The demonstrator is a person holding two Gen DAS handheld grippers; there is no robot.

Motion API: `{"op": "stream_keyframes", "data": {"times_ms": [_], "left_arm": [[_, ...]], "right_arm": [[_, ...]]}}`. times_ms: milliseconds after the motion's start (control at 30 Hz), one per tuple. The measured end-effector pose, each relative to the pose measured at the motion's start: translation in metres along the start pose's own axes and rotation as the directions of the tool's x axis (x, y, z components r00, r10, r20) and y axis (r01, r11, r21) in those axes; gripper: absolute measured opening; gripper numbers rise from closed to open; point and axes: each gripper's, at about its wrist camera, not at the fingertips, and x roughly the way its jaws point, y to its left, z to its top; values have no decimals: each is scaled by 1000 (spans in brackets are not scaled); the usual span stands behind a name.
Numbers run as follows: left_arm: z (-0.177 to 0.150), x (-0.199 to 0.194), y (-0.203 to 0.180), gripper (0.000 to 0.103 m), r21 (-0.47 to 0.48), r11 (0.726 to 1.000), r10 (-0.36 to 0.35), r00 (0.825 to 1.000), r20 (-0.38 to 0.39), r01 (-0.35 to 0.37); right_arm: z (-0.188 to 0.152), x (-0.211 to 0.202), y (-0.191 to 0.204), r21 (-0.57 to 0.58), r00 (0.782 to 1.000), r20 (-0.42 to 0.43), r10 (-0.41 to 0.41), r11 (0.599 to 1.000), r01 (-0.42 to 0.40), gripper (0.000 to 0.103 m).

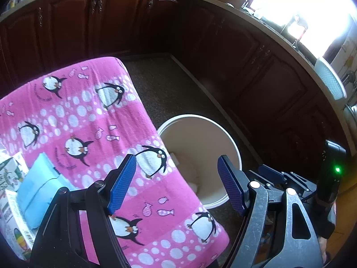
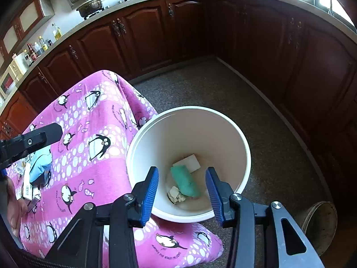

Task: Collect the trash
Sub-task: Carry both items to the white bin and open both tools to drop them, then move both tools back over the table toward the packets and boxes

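Observation:
A white bucket (image 2: pixel 243 147) stands on the floor beside a table draped in a pink penguin cloth (image 2: pixel 89 120). In the bucket lie a green packet (image 2: pixel 186 182), a white block (image 2: pixel 188 162) and a crumpled scrap (image 2: pixel 176 195). My right gripper (image 2: pixel 183 197) is open and empty, directly above the bucket's mouth. My left gripper (image 1: pixel 176 184) is open and empty, over the cloth's right edge with the bucket (image 1: pixel 223 134) behind it. A light blue packet (image 1: pixel 38 187) and printed cartons (image 1: pixel 11 212) lie on the cloth at the left; the packet also shows in the right wrist view (image 2: pixel 40 164).
Dark wooden cabinets (image 2: pixel 200 29) run along the back and right under a pale countertop. The speckled floor (image 2: pixel 279 147) lies between them and the bucket. A round metal sieve-like pan (image 2: pixel 321 225) sits on the floor at the lower right.

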Motion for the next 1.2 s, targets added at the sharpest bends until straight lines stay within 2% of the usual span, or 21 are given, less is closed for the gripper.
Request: {"op": "stream_keyframes", "data": {"times_ms": [467, 600, 767, 933, 1200], "left_arm": [[-9, -37, 24, 75, 36, 991, 125, 989, 84, -129], [-12, -52, 33, 75, 33, 987, 152, 983, 106, -156], [-17, -72, 50, 75, 27, 982, 182, 975, 128, -187], [-24, -94, 75, 75, -15, 978, 210, 967, 143, -210], [-41, -132, 113, 75, -66, 966, 256, 952, 166, -248]], "right_arm": [[0, -15, 34, -41, 999, 32, 17, 999, -16, 46], [0, -18, 52, -68, 999, 36, 31, 997, -29, 53], [1, -22, 78, -103, 997, 42, 63, 993, -59, 54], [3, -27, 106, -139, 995, 52, 84, 987, -76, 60], [2, -33, 153, -202, 989, 55, 137, 972, -123, 62]]}}
